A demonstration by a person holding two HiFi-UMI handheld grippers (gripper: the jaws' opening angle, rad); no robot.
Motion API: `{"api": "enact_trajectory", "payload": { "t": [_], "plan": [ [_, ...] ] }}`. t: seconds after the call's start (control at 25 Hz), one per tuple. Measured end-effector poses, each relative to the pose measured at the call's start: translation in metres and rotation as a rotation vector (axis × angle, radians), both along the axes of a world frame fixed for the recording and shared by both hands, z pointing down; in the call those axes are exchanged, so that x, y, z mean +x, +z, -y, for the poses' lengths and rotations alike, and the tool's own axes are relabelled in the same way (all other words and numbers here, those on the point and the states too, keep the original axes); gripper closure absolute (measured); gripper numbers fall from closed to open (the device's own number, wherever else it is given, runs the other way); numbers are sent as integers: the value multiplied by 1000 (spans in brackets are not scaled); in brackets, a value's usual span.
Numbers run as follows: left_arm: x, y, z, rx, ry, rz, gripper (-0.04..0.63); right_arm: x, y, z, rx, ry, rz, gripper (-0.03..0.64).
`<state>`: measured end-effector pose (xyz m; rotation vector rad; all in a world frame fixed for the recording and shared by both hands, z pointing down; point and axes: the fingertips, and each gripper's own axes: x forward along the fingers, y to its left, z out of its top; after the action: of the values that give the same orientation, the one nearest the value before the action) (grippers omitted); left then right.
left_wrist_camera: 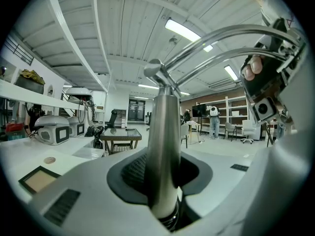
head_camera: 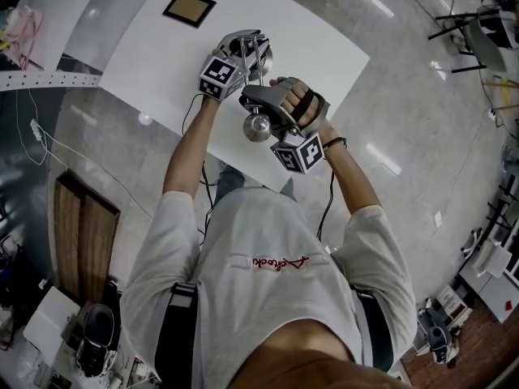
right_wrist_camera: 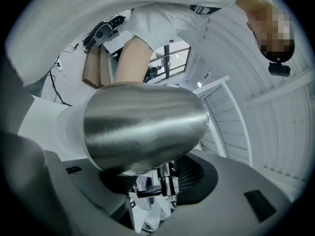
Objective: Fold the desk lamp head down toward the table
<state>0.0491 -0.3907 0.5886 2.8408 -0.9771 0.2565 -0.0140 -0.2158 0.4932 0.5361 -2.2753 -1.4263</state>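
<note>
The chrome desk lamp stands on the white table (head_camera: 154,55). My left gripper (head_camera: 250,51) is shut on the lamp's upright post (left_wrist_camera: 162,146), which fills the gap between its pads. From the post's top, two curved chrome arms (left_wrist_camera: 221,41) sweep right toward my right gripper (left_wrist_camera: 266,82). The rounded metal lamp head (head_camera: 258,126) hangs near the table's front edge, under my right gripper (head_camera: 258,104). In the right gripper view the lamp head (right_wrist_camera: 142,127) lies across the jaws and its thin neck joint (right_wrist_camera: 166,178) sits between the pads, which stand apart from it. The right gripper (right_wrist_camera: 162,188) is open.
A brown square plate (head_camera: 189,8) lies at the table's far left, also in the left gripper view as the brown plate (left_wrist_camera: 37,179). The table's front edge runs just below the lamp head. A wooden cabinet (head_camera: 81,233) and cables are on the floor to the left.
</note>
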Motion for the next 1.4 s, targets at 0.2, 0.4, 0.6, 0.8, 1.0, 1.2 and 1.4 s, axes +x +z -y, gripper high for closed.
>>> {"api": "enact_trajectory", "payload": {
  "t": [0.2, 0.4, 0.6, 0.8, 1.0, 1.2, 1.4],
  "plan": [
    [0, 0, 1, 1, 0, -1, 451, 0, 10, -2, 14, -12, -3, 431],
    [0, 1, 2, -11, 0, 4, 451, 0, 10, -2, 19, -13, -7, 428],
    [1, 2, 2, -36, 9, 30, 448, 0, 12, 0, 39, -2, -39, 423],
    [-9, 1, -2, -34, -14, 36, 407, 8, 9, 1, 8, 35, -30, 390],
    [-21, -5, -12, -23, -17, 23, 407, 25, 7, 8, -26, 111, -1, 390],
    [-38, -11, -24, -27, -54, -4, 407, 47, 15, 6, -86, 190, 15, 390],
    [-48, -15, -40, -20, -69, 1, 408, 69, 27, 3, -142, 267, 16, 409]
  ]
}}
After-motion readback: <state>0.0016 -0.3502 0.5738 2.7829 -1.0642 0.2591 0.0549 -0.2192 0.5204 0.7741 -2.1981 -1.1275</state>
